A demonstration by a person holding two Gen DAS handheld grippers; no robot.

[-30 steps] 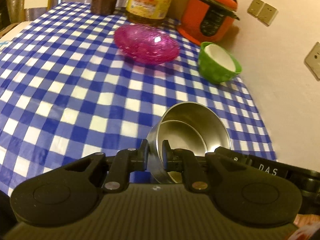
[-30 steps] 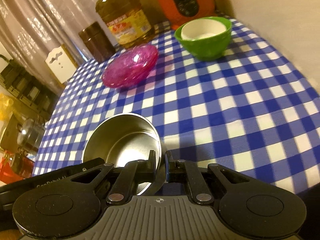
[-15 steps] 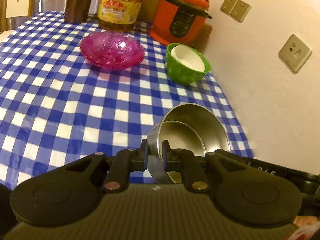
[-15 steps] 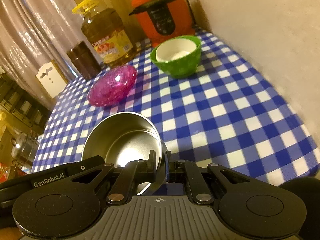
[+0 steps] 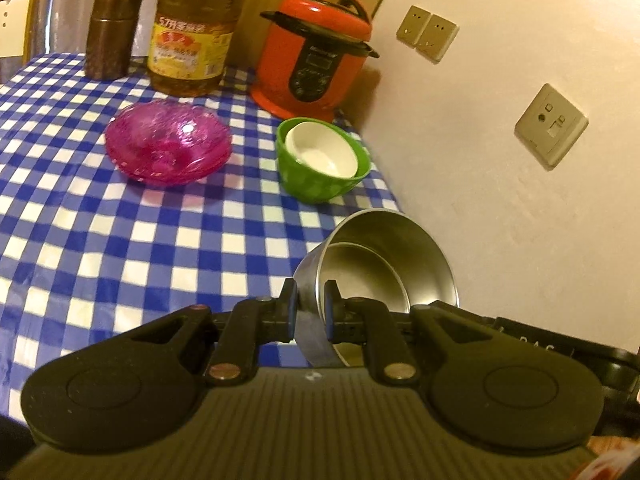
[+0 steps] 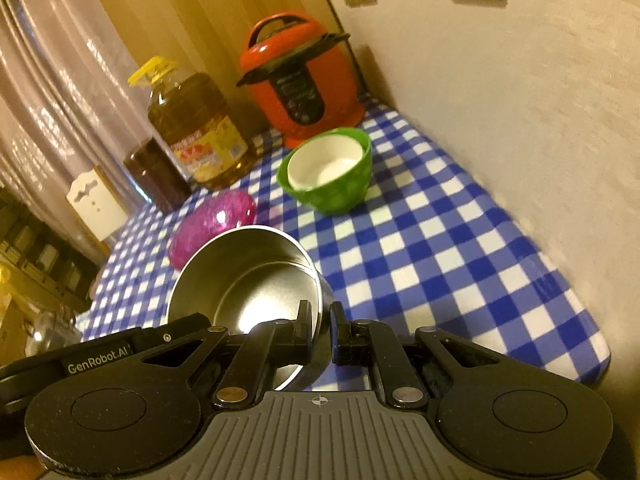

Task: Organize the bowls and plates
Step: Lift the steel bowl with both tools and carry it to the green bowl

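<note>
Both grippers have risen with the steel bowl since the earlier frames: more of the wall, sockets and cooker now shows, and the checked table sits lower in view. Left gripper (image 5: 311, 307) fingers are clenched on the near-left rim of the steel bowl (image 5: 384, 256); right gripper (image 6: 320, 326) fingers are clenched on the bowl's right rim (image 6: 248, 276). Bowl is held tilted, clear of the table (image 5: 120, 248), near its right edge by the wall.

In the left view a second rim line shows inside the bowl; cannot tell whether that is a nested bowl or the bowl's own base. Lower part of the bowl is hidden behind the gripper bodies in both views.

On the table farther back: pink glass bowls (image 5: 168, 142), apparently stacked, count unclear; green bowl (image 5: 320, 164) with a white bowl (image 5: 322, 148) nested inside. In the right view the steel bowl covers part of the pink ones.

Behind them: red cooker (image 5: 316, 52), oil bottle (image 5: 192, 36) with its top cut off in the left view, brown canister (image 5: 112, 34).
</note>
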